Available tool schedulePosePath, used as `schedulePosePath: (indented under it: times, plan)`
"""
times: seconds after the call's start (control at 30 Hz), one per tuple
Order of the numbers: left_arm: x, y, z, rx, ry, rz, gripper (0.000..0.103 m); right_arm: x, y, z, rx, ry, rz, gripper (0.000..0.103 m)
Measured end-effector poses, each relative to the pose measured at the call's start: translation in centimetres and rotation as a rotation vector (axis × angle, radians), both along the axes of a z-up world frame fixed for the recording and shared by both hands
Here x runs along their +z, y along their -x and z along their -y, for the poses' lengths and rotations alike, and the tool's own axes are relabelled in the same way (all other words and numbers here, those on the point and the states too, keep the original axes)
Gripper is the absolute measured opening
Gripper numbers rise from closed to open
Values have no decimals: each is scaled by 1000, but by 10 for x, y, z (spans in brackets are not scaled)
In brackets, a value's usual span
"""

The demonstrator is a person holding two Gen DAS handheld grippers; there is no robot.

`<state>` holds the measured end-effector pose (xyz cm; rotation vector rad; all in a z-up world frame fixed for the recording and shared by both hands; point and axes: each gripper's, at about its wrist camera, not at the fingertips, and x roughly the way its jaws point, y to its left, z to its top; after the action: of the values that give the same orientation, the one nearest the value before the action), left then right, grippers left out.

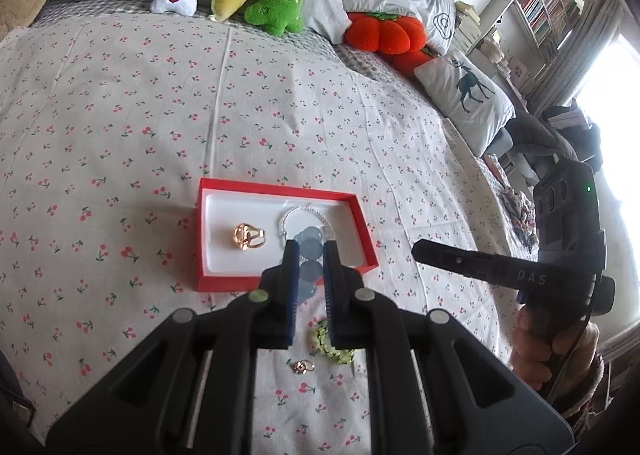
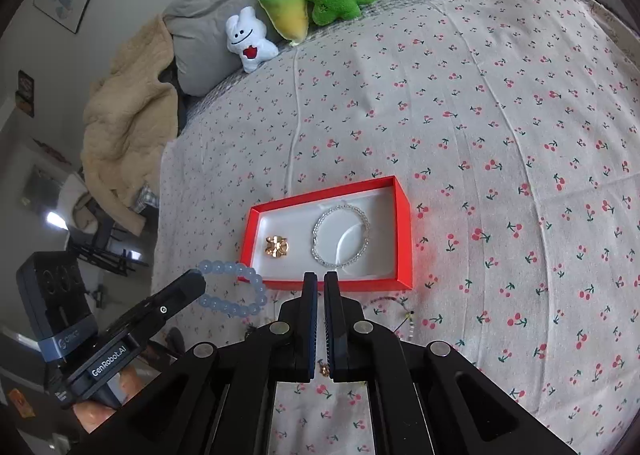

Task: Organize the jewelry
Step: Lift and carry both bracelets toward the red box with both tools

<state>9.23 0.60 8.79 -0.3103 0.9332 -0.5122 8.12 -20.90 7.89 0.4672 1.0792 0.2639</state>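
Left tool (image 1: 311,251) grips round, translucent blue bead bracelet (image 2: 236,289) near red box (image 2: 404,223)

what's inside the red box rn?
Inside the red box: a gold ring and a clear bead bracelet. From the left wrist view, the blue bead bracelet in the left tool covers part of the floor.

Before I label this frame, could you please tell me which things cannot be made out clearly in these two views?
1. Green piece, left wrist view: partly hidden behind the left tool; kind unclear.
2. Small gold item, right wrist view: mostly hidden by the right tool.
3. Thin strand, right wrist view: too fine to identify, one end under that tool.
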Motion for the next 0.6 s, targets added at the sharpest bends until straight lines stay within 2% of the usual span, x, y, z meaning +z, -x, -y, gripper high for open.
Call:
schedulePosePath:
  times: [0.13, 0.2, 0.23, 0.27, 0.4, 0.6]
  plan:
    - [-11, -19, 1, 30, 0, -11, 13, -7, -8, -3, -5, 34, -24, 4]
    - [-21, -24, -2, 40, -12, -36, 13, -21, -10, -2, -10, 60, -75, 5]
    - [-23, -25, -4, 40, -11, -44, 13, -29, -11, -1, -12, 87, -103, 7]
    - [-24, -24, -5, 36, -12, -46, 13, -37, -10, 0, -11, 117, -130, 15]
    - [-16, -15, -7, 16, -4, -27, 13, -68, -11, 6, 3, 225, -235, 15]
    - [-4, 7, -10, -9, -10, 8, 13, -92, -1, 17, -5, 261, -322, 15]
